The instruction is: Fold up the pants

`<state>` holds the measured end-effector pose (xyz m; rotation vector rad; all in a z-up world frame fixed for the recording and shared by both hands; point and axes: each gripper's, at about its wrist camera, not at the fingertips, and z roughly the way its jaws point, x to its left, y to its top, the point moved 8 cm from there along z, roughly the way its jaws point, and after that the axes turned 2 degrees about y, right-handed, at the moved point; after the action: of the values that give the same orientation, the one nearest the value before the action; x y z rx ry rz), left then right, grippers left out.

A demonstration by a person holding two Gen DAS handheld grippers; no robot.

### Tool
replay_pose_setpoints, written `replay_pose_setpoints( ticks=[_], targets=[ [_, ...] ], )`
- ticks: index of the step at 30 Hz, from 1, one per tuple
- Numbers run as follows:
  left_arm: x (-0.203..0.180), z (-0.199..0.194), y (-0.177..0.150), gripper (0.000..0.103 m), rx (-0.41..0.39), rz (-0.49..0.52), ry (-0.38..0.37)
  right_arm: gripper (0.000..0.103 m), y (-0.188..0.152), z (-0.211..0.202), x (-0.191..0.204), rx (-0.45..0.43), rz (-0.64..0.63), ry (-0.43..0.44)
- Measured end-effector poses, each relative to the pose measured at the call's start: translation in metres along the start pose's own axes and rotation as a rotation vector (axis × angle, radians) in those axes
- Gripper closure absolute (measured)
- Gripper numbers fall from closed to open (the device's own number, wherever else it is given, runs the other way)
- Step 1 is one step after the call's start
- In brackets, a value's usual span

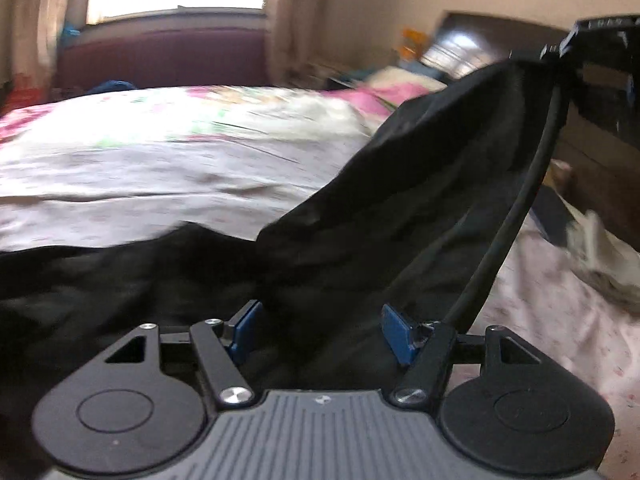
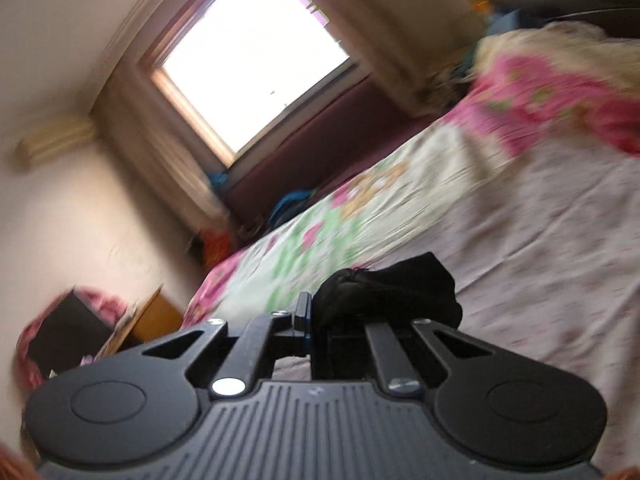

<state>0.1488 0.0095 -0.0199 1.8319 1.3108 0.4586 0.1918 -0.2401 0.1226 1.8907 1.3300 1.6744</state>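
Note:
Black pants (image 1: 380, 216) lie on the bed and rise in a taut sheet to the upper right in the left wrist view. My right gripper (image 1: 560, 50) holds that raised corner there. In the right wrist view my right gripper (image 2: 320, 322) is shut on a bunch of the black pants (image 2: 392, 284), lifted above the bed. My left gripper (image 1: 320, 332) has its blue pads (image 1: 394, 334) wide apart, with black fabric lying between and under them. I cannot see it pinching the cloth.
The bed has a pale flowered sheet (image 1: 180, 184) and a pink and green quilt (image 2: 360, 208) toward the headboard. A bright window (image 2: 256, 52) is on the far wall. A dark cabinet (image 1: 592, 152) stands to the right of the bed. A black cable (image 1: 516, 216) hangs across the pants.

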Motion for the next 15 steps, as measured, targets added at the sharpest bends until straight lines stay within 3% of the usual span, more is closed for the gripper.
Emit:
replay_pose_setpoints(
  ticks=[5,9,11,15],
  targets=[
    [-0.046,0.021,-0.010,0.025,0.046,0.032,-0.102,0.096,0.025,-0.039,-0.052,-0.087,0.034,-0.092],
    [-0.055,0.048,-0.025,0.025,0.125,0.053,-0.147,0.096,0.020,-0.032,-0.071,-0.057,0.047,-0.138],
    [-0.062,0.062,-0.036,0.025,0.183,0.010,-0.200,0.096,0.020,-0.020,-0.066,-0.045,0.047,-0.124],
    [-0.073,0.067,-0.037,0.024,0.192,0.000,-0.279,0.096,0.033,-0.020,-0.032,-0.085,-0.014,-0.066]
  ],
)
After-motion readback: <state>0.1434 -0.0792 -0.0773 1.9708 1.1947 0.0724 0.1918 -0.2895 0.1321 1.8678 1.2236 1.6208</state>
